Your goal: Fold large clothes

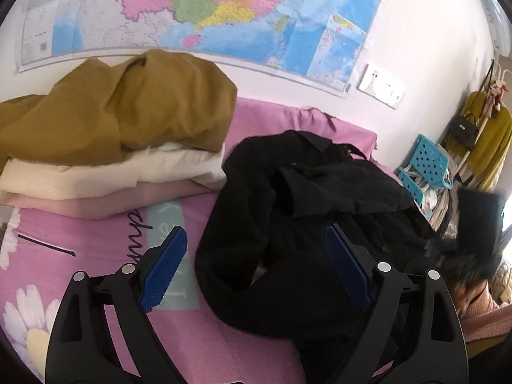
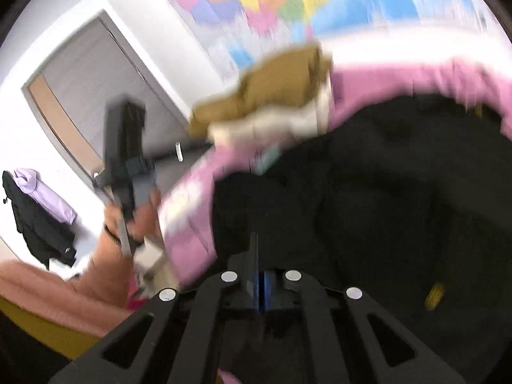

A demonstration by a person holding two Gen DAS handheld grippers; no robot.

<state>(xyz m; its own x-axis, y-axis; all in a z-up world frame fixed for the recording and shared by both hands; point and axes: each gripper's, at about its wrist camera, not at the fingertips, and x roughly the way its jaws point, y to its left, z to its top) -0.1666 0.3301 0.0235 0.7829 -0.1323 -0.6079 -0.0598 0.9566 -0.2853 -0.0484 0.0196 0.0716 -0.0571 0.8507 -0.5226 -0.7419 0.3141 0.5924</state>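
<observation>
Black garment lies crumpled beside the folded stack; looks soft, floppy, thick. Grab at collar/hem edge. Left gripper jaws wide, empty; right gripper closed, hold unclear.

A bed with a pink flowered sheet carries a crumpled black garment and a stack of folded clothes (mustard one on top).

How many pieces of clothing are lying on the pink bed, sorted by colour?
Mustard-brown garment, crumpled on top of the stack: 1
Cream folded garment: 1
Pale pink folded garment: 1
Black garment, unfolded on the bed sheet: 1
Total: 4
</observation>
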